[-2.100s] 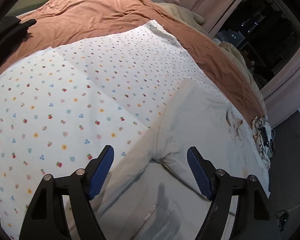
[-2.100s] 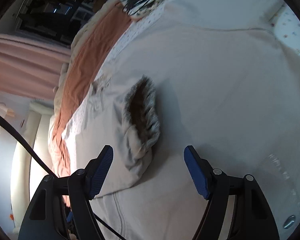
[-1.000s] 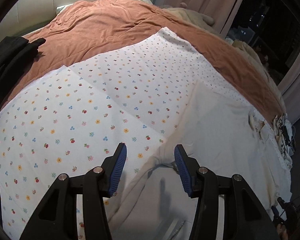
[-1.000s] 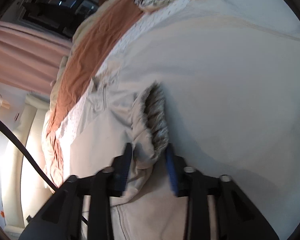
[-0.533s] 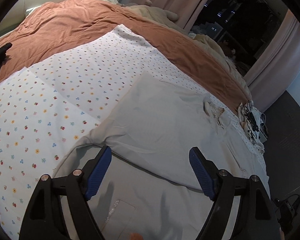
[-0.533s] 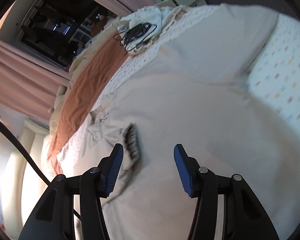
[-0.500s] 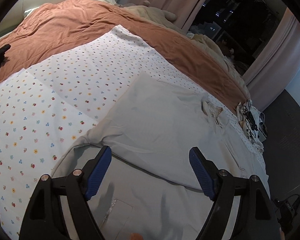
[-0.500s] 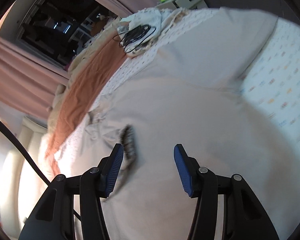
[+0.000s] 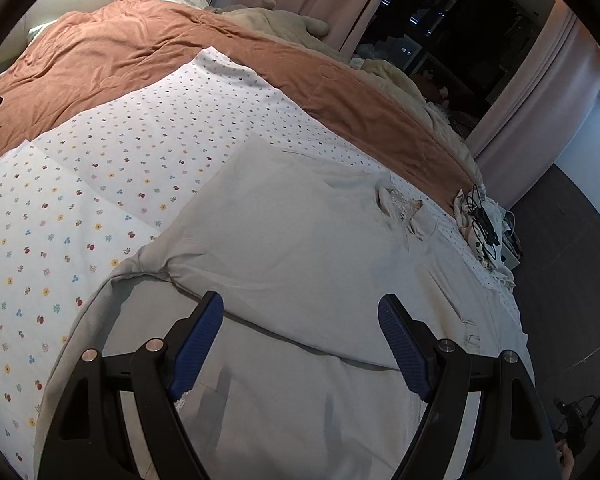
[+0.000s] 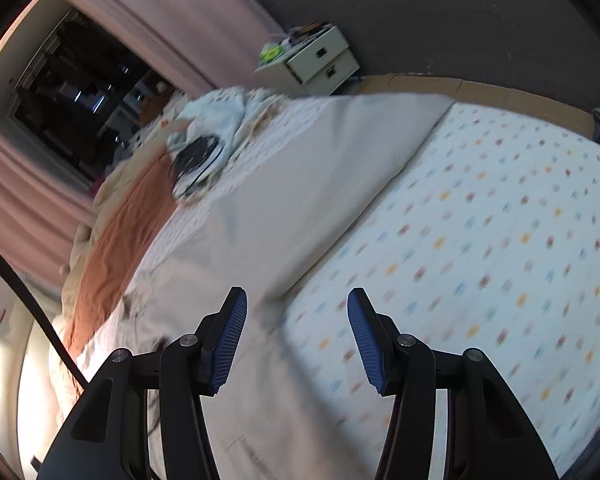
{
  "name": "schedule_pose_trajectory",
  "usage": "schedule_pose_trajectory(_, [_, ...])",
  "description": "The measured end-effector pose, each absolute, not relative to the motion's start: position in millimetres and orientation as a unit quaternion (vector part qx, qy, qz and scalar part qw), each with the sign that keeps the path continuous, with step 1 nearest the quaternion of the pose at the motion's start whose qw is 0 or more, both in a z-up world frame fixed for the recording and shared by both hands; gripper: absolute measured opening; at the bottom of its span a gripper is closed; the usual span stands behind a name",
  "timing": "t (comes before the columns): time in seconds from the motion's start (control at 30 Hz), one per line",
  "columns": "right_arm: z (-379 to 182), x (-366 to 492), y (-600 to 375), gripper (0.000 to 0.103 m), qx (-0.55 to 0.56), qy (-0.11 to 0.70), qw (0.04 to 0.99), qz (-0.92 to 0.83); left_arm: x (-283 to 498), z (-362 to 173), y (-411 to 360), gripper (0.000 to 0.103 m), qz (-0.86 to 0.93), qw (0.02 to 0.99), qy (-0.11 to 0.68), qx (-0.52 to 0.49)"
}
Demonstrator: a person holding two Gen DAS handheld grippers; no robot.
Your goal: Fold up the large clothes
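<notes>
Both your grippers hang open, empty, above the beige garment.

The garment (image 9: 292,240) lies flat on the flowered sheet (image 9: 100,168). Your left gripper (image 9: 300,340) sits right over its folded edge; your right gripper (image 10: 296,332) straddles the garment's border, which seems, through blur, to run away toward the nightstand (image 10: 320,60).

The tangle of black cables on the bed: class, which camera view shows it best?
The left wrist view: the black cables are sharp, lying on crumpled cloth at the bed's far edge. In the right wrist view they appear bigger but motion-blurred.
</notes>
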State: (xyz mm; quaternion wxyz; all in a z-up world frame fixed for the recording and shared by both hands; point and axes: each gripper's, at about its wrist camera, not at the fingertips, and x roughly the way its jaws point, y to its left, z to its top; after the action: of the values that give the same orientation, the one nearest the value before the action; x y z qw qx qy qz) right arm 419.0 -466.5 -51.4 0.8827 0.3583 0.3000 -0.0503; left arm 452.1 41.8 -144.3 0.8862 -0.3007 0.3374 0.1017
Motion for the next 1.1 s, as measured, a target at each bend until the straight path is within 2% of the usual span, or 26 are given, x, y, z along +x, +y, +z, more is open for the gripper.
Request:
schedule_pose_trajectory(0.07, [-58, 422, -483, 0.05, 0.372, 0.29, 0.879, -0.065, 451, -147, 40, 0.081, 0.106, 0.888, 0.339, -0.293])
schedule_pose_trajectory(0.17, [-74, 431, -498, 0.04, 0.381, 0.284, 0.876, -0.087, 452, -153, 39, 0.081, 0.114, 0.885, 0.357, -0.276])
schedule_pose_trajectory(0.3, [-92, 460, -515, 0.034, 0.409, 0.272, 0.866, -0.089, 453, -154, 42, 0.081, 0.124, 0.884, 0.358, -0.272])
schedule_pose_trajectory(0.77, [-128, 547, -556, 0.032, 0.425, 0.261, 0.859, -0.114, 453, -157, 42, 0.081, 0.153, 0.885, 0.35, -0.265])
schedule_pose_trajectory(0.83, [-130, 556, -560, 0.025, 0.424, 0.259, 0.86, -0.117, 454, -159, 41, 0.081, 0.153, 0.885, 0.353, -0.263])
schedule_pose_trajectory(0.87, [-130, 561, -563, 0.011, 0.421, 0.263, 0.859, -0.121, 455, -159, 40, 0.081, 0.153, 0.884, 0.354, -0.262])
schedule_pose_trajectory(0.9, [-131, 564, -563, 0.003, 0.42, 0.268, 0.858, -0.121, 455, -160, 40, 0.081, 0.151, 0.884, 0.355, -0.263])
schedule_pose_trajectory(1.1, [-93, 567, -543, 0.0, 0.367, 0.247, 0.888, -0.126, 453, -157, 44, 0.081, 0.147, 0.884, 0.348, -0.275])
